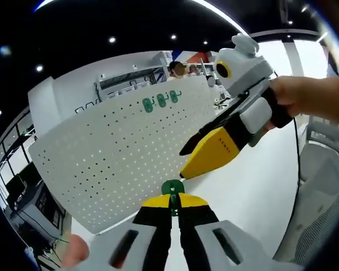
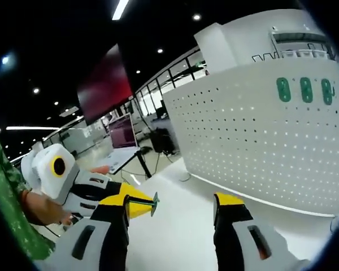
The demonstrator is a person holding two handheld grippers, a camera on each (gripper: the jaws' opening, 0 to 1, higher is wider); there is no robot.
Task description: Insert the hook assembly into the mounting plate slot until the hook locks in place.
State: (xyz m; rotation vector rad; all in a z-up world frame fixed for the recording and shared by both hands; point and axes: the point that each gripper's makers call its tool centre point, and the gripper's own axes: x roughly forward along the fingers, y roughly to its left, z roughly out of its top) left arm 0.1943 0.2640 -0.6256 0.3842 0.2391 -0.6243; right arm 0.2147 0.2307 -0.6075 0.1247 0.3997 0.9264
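Note:
A white perforated mounting board [image 1: 113,152] [image 2: 254,147] stands upright on the white table. Three green hooks [image 1: 161,101] [image 2: 302,89] sit in a row near its top. My left gripper [image 1: 172,199] is shut on a small green hook piece [image 1: 172,187], held just in front of the board's lower edge. In the right gripper view the left gripper [image 2: 144,204] comes in from the left with the green hook piece [image 2: 154,204] at its tip. My right gripper [image 2: 175,200] is open with nothing between its jaws, and it hovers right of the hook [image 1: 185,164].
The white table [image 1: 254,192] stretches out in front of the board. A grey office chair [image 1: 322,169] stands at the right. A hand [image 1: 305,96] holds the right gripper. A monitor on a tripod [image 2: 124,138] and a green sleeve [image 2: 5,192] lie to the left.

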